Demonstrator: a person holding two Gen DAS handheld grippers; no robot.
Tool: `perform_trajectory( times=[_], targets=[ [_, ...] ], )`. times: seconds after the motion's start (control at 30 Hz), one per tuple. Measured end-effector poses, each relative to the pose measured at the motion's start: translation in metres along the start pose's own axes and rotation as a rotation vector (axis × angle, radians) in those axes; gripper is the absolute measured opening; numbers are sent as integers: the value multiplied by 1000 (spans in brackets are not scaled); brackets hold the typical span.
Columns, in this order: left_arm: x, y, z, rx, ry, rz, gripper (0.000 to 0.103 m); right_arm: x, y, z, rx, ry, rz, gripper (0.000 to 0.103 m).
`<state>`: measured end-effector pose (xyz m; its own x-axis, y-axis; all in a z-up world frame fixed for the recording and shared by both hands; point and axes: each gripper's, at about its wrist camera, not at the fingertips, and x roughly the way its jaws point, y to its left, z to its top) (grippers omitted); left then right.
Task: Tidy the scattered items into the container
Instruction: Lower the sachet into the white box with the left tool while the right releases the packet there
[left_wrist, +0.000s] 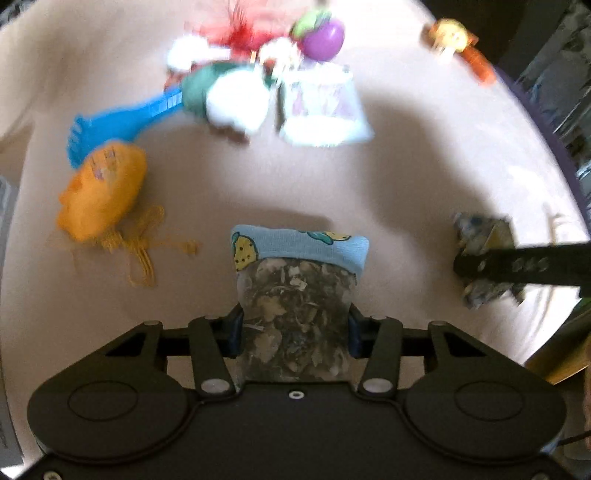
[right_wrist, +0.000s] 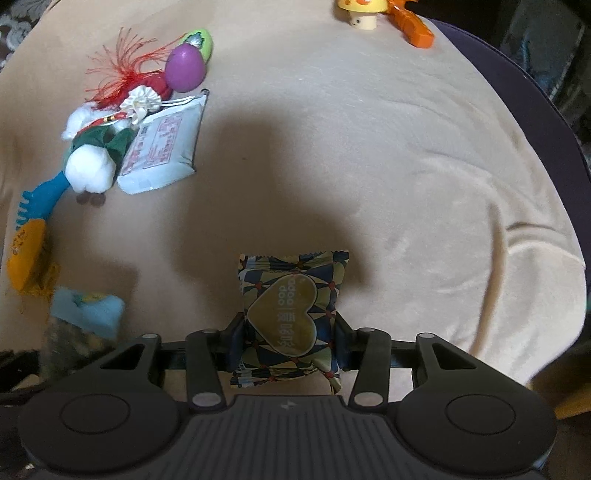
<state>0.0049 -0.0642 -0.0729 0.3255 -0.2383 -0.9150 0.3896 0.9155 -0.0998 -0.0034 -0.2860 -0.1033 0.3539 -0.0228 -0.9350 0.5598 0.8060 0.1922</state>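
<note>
My left gripper (left_wrist: 294, 334) is shut on a clear sachet of dried herbs with a blue printed cloth top (left_wrist: 295, 295), held above the beige blanket (left_wrist: 406, 184). My right gripper (right_wrist: 290, 345) is shut on a patterned snack packet with a gold heart (right_wrist: 293, 317). That packet and the right gripper's finger (left_wrist: 517, 264) show at the right of the left wrist view. The herb sachet shows at lower left of the right wrist view (right_wrist: 85, 321). No container is in view.
On the blanket lie an orange pouch with cord (left_wrist: 101, 192), a blue rake (left_wrist: 110, 129), a white and green plush (right_wrist: 92, 162), a white packet (right_wrist: 162, 147), a purple egg (right_wrist: 184, 68), a red tassel (right_wrist: 122, 62), a mushroom toy (right_wrist: 364, 11) and an orange clip (right_wrist: 413, 26).
</note>
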Motion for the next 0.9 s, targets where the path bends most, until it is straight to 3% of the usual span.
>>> perform_trajectory(
  times=[0.2, 0.4, 0.53, 0.7, 0.9],
  targets=[
    [-77, 35, 22, -175, -132, -97, 49, -34, -4, 2, 65, 2, 40, 46],
    [-171, 110, 17, -321, -312, -38, 49, -83, 39, 14, -9, -58, 93, 47],
    [-227, 174, 1, -420, -405, 65, 49, -116, 102, 21, -124, -106, 174, 47],
    [-265, 241, -13, -509, -470, 227, 49, -153, 210, 21, -315, -145, 331, 47],
    [-276, 305, -15, -607, -516, 298, 49, -184, 337, 12, -519, -167, 507, 47]
  ],
)
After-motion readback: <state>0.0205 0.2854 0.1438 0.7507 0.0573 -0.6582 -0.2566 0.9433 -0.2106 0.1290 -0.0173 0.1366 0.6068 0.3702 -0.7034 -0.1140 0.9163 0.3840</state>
